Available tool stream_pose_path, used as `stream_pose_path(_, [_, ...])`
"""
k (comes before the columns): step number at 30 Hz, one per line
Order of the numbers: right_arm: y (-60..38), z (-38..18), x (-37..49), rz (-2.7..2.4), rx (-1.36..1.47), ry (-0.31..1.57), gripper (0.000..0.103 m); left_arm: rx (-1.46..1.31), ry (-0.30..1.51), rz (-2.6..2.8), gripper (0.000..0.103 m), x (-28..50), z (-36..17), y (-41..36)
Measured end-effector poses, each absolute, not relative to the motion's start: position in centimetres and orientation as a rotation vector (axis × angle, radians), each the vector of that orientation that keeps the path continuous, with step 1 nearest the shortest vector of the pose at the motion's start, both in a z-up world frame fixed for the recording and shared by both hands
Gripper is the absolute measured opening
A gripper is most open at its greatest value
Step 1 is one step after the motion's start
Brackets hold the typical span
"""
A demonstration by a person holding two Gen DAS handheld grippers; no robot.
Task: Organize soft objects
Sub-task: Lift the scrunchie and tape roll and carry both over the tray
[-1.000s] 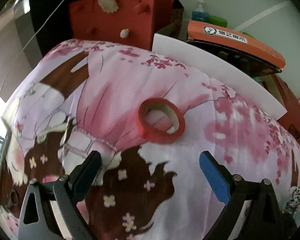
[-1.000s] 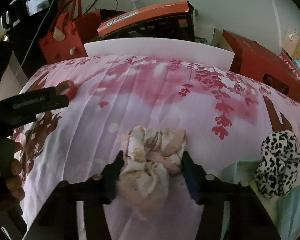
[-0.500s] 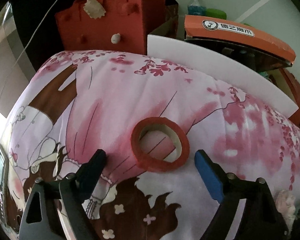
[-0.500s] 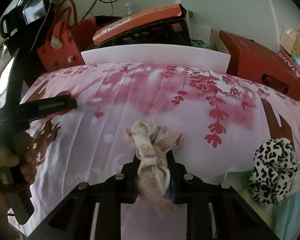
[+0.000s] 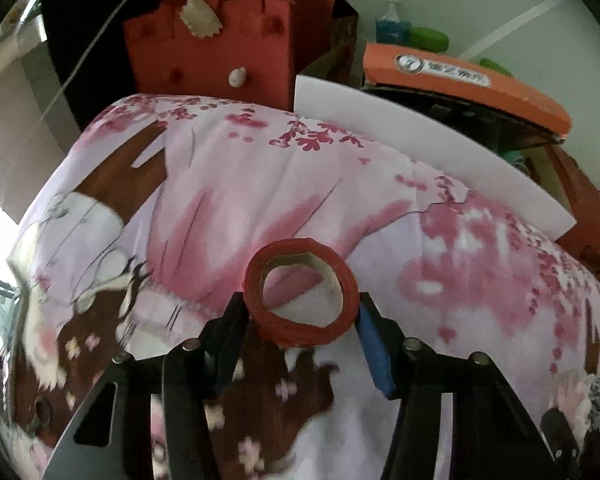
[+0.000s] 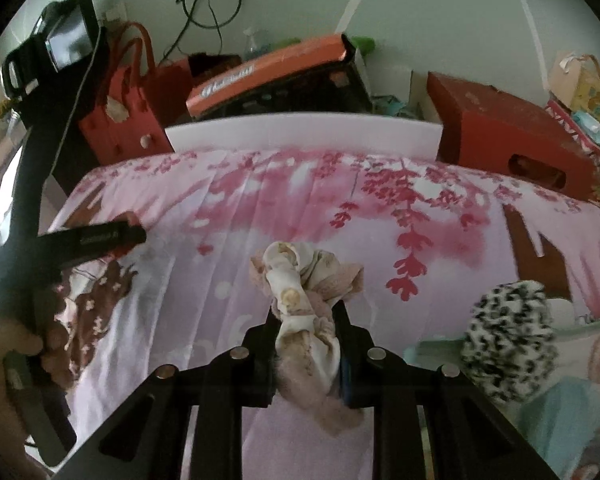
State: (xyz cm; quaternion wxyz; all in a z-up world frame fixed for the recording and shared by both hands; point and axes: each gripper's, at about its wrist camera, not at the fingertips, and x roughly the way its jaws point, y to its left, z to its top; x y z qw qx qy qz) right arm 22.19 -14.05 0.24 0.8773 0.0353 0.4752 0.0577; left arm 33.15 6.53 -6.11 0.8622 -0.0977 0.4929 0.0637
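Observation:
A red tape roll (image 5: 300, 330) lies on the pink blossom-print cloth (image 5: 260, 184). My left gripper (image 5: 300, 312) is closing around it, and both pads touch the roll's sides. The left gripper's dark finger (image 6: 100, 236) also shows at the left of the right wrist view, with a hand behind it. My right gripper (image 6: 306, 316) is shut on a cream and pink fabric scrunchie (image 6: 296, 280), which bunches up above the jaws and hangs below them. A black-and-white leopard scrunchie (image 6: 508, 340) sits to the right at the rim of a pale teal container (image 6: 432, 350).
Along the far edge of the cloth stand a white foam board (image 5: 420, 148), a red felt bag (image 5: 220, 52), an orange-lidded case (image 5: 460, 80) and a red box (image 6: 500, 136). A black stand with a small screen (image 6: 64, 44) rises at the left.
My left gripper came up to the tape roll and its jaws narrowed onto it. My right gripper closed on the cream scrunchie and raised it a little off the cloth.

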Motion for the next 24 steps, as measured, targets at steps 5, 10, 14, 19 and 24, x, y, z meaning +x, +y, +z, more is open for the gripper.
stream_pose_path(5, [-15.1,3.4,19.6,0.109,0.101,0.948,0.024,-0.184,0.99,0.101,0.055,29.3,-2.6,4.9])
stream_pose_path(10, [-15.8,5.7,16.2,0.096,0.097,0.918,0.024,-0.154,0.921,0.058,0.055,24.4,1.3,3.2])
stream_pose_path(14, [-16.4,7.1,13.0,0.091,0.102,0.892,0.024,-0.145,0.884,0.035,0.055,20.8,3.1,2.1])
stream_pose_path(19, [-17.6,9.0,9.8,0.061,0.092,0.849,0.024,-0.126,0.867,0.019,0.055,16.8,4.3,0.9])
stream_pose_path(24, [-18.7,9.6,7.0,0.059,0.101,0.839,0.024,-0.108,0.854,0.022,0.055,13.9,5.4,-0.1])
